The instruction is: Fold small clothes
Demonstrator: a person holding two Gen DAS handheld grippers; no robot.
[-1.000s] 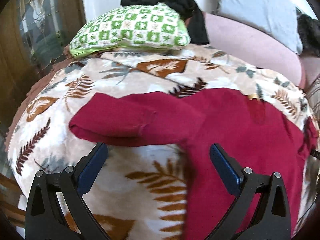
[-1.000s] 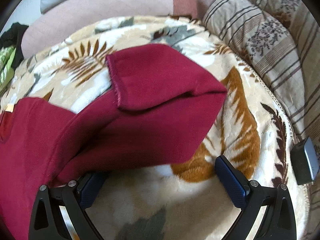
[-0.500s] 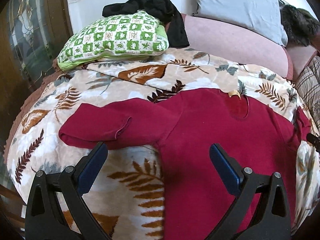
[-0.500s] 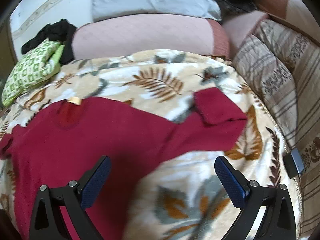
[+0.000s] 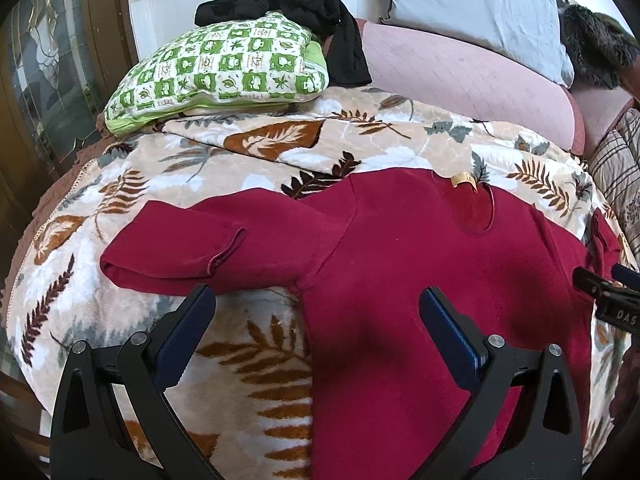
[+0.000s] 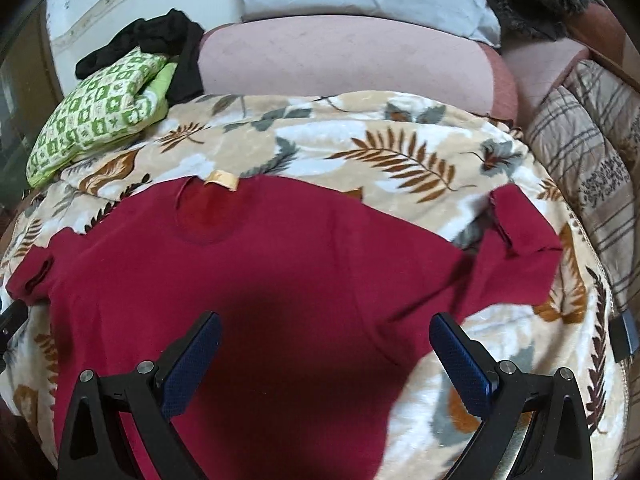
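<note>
A small dark red long-sleeved top (image 5: 420, 264) lies flat, front up, on a leaf-patterned blanket (image 5: 248, 152). Both cuffs are folded back onto the sleeves: the left sleeve (image 5: 192, 252) and the right sleeve (image 6: 516, 240). A tan label (image 6: 222, 179) shows at the neck. My left gripper (image 5: 316, 300) is open and empty above the left armpit. My right gripper (image 6: 324, 328) is open and empty above the top's body (image 6: 280, 280). The right gripper's edge also shows in the left wrist view (image 5: 608, 292).
A green-and-white checked cushion (image 5: 224, 72) with a black garment (image 5: 320, 4) on it lies at the back left. A pink bolster (image 6: 344, 64) and a grey pillow (image 5: 476, 12) lie behind. A striped cushion (image 6: 588, 160) lies at right. A dark object (image 6: 624, 336) sits at the blanket's right edge.
Both grippers have pulled back and up from the sleeves. The whole top now shows in both views. The right gripper has swung left, from the right sleeve to over the body.
</note>
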